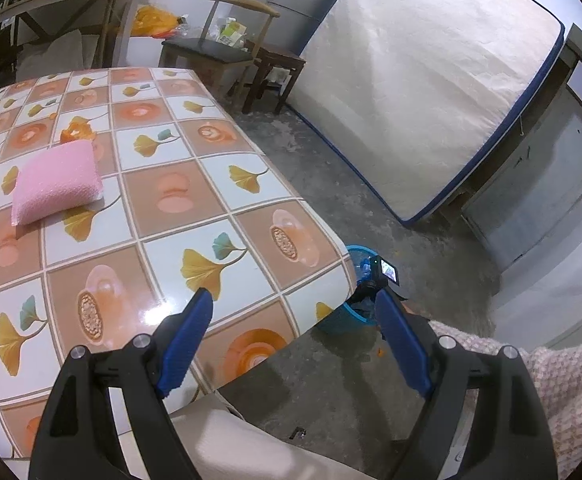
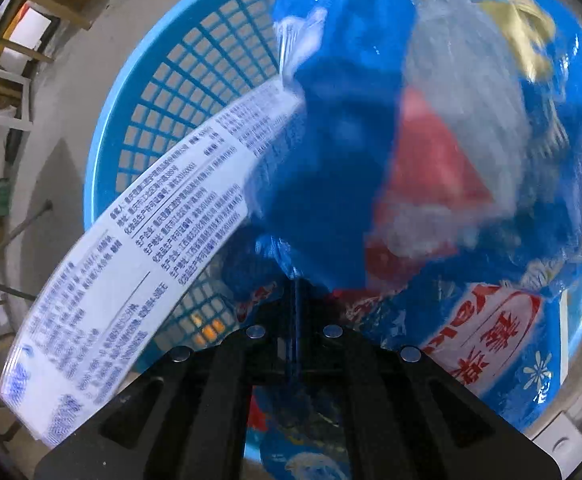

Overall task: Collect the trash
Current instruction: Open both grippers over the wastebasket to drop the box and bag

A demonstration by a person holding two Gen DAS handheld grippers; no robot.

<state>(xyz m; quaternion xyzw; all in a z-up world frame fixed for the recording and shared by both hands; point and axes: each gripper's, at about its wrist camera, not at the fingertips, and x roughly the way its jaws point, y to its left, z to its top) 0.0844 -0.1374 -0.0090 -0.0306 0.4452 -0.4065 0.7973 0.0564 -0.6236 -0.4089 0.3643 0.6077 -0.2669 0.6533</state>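
Right claw (image 2: 297,280) points straight down into the blue mesh trash basket (image 2: 139,128) on the floor beside the counter (image 1: 195,208), jaws fully closed. The blue plastic wrapper (image 2: 343,152) with its white printed label strip sits right at the tips and fills the basket mouth; motion blur, so cannot tell whether it is pinched or just lying there. Left claw (image 1: 295,304) hangs wide open over the counter's near corner, holding nothing. Step in hand looks like the drop-off: trash is at or in the basket. Still on the counter: a pink sponge (image 1: 57,180) and an orange scrap (image 1: 76,130) behind it, both well apart from the left claw. Next move likely calls for clearing the right claw from the basket, then reaching the open left claw across the counter for the orange scrap; sponge may not be trash.
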